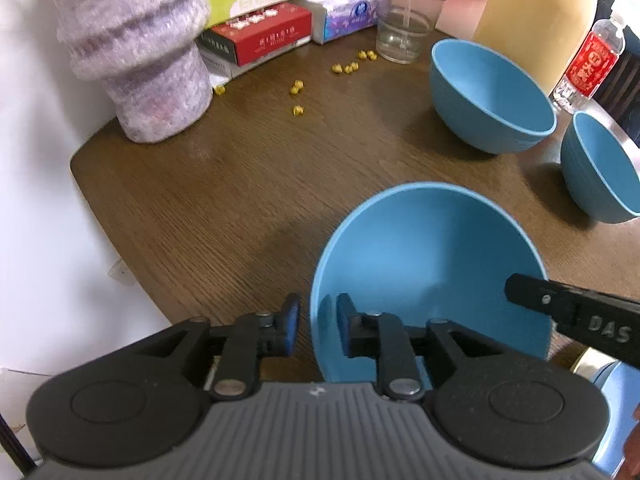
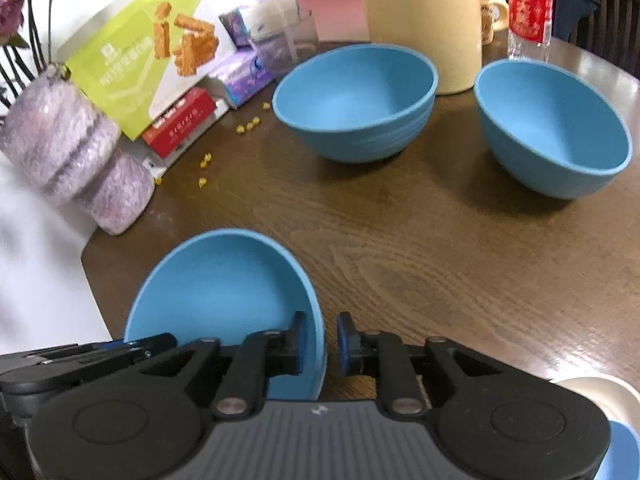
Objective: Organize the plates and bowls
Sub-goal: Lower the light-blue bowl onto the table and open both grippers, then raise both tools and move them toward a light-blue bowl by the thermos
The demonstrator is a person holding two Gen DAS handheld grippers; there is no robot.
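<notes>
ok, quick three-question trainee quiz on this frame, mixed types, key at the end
1. How many blue bowls stand on the wooden table? A) two B) three C) five
2. True or false: the left gripper and the right gripper each have one finger inside the near bowl and one outside its rim.
3. What lies scattered on the table near the boxes?

Key
1. B: the near bowl plus the middle bowl and the right bowl.
2. True; both straddle the rim on opposite sides, and the pads do not press on it.
3. Small yellow pieces.
</notes>
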